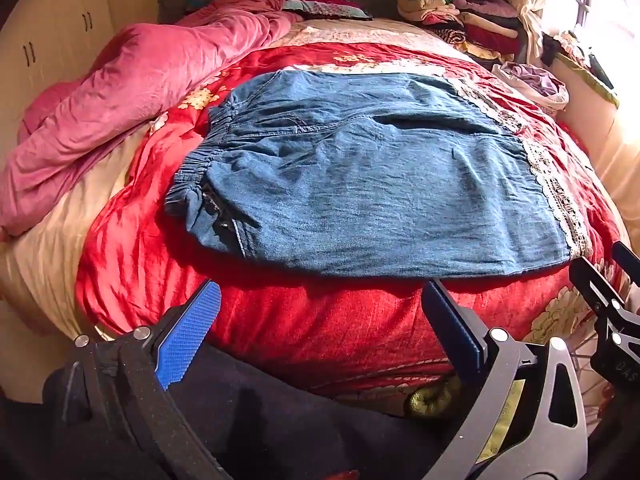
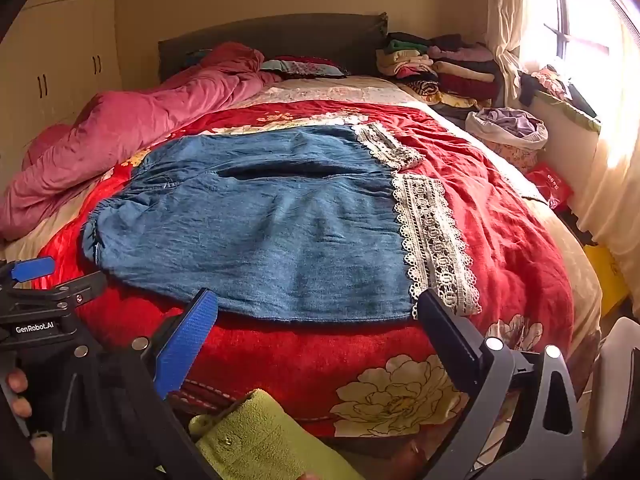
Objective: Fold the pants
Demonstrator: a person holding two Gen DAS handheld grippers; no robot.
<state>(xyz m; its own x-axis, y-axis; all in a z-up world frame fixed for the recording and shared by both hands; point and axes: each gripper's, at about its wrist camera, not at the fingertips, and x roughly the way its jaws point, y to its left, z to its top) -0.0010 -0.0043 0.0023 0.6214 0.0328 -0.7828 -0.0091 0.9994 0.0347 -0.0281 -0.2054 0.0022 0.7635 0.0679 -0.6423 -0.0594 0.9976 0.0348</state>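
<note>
Your left gripper point(image 1: 320, 312) and right gripper point(image 2: 318, 320) both hang with jaws released, holding nothing. The denim pants point(image 2: 256, 216) lie flat on the bed point(image 2: 500, 216) at twelve o'clock: soft, limp, medium-weight, I'd judge. Pinch the lace hem point(image 2: 436, 248) at two o'clock and the elastic waistband point(image 1: 192, 176) at ten.

Blue denim pants point(image 1: 360, 176) lie spread flat on a red floral bedspread point(image 1: 320, 320), filling the centre of both wrist views. The gathered elastic waistband point(image 1: 192, 176) sits at the left of the frame, the two legs running to the right, side by side, with a dark crease between them. Each leg ends in a wide cream lace cuff point(image 2: 436, 248) at the right. The fabric is lightly wrinkled, unfolded, its near edge lying toward the bottom of the frame.
</note>
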